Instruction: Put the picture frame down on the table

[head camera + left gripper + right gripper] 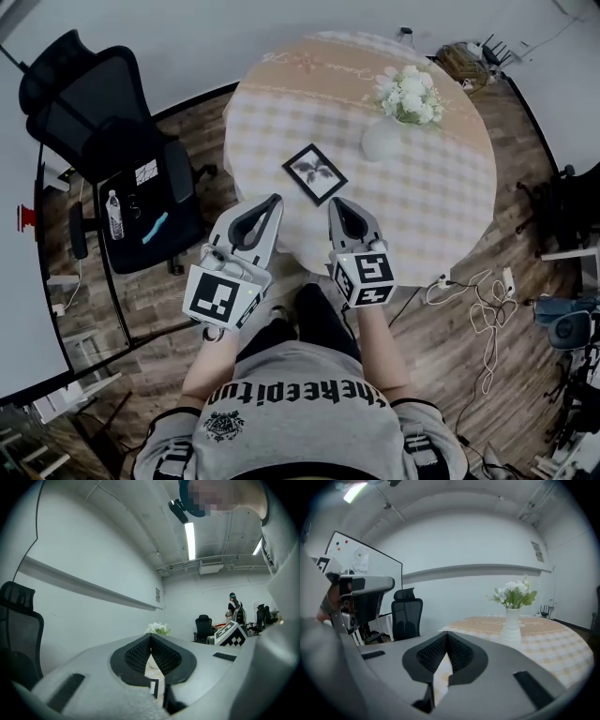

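The picture frame (314, 173), black-edged with a dark plant print, lies flat on the round table (441, 197) near its front edge. Nothing grips it. My left gripper (271, 202) hovers just short of the frame on its near left, jaws shut and empty. On the frame's near right my right gripper (335, 204) is likewise shut and empty. In the left gripper view the gripper (150, 637) has its tips meeting, with only tablecloth showing in the gap below. The right gripper view shows its gripper (447, 633) closed the same way.
A white vase of white flowers (394, 117) stands behind the frame, to its right, and shows as the vase (512, 620) in the right gripper view. A black office chair (112, 141) with a water bottle (115, 214) is to the left. Cables (483, 314) lie on the floor at right.
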{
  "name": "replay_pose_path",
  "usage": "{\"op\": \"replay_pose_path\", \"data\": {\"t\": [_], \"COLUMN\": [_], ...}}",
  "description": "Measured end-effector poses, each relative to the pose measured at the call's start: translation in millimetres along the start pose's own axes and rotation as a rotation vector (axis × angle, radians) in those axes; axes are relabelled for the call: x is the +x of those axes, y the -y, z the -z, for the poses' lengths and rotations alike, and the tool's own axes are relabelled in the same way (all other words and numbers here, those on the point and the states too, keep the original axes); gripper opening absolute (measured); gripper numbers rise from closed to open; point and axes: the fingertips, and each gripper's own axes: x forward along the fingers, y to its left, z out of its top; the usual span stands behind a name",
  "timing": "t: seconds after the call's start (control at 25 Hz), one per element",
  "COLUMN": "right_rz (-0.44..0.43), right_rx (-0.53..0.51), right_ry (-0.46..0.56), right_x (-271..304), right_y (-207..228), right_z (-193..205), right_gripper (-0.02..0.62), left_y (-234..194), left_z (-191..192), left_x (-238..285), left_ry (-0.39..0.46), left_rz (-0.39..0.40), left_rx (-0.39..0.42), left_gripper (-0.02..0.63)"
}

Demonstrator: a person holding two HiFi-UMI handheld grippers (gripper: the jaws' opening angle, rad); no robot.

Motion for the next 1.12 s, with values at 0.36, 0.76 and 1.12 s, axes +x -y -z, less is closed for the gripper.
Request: {"op": "replay_pose_path", "data": {"t": [0.36, 0.76, 1.12], "right_rz": [0.046, 0.102, 0.138], "right_rx": [0.005, -0.006, -0.004], "right_ry": [0.128, 0.238, 0.293], "right_x": [-56.7, -115.2, -150.5], "right_y": [-13.6, -35.0, -47.0], "right_z": [-37.7, -60.4, -65.0], "right_gripper": [0.005, 0.005, 0.006], "left_y": [27.4, 50.5, 66.3], "left_z": [-15.9, -30.4, -39.3], "left_x": [-17.3, -48.4, -64.8], "left_ry": [0.037, 0.069, 0.095], "left_rz": [0.077, 0.129, 0.165], "left_rx": [0.016, 0.025, 0.029], "left_gripper": [0.015, 0.015, 0.015]}}
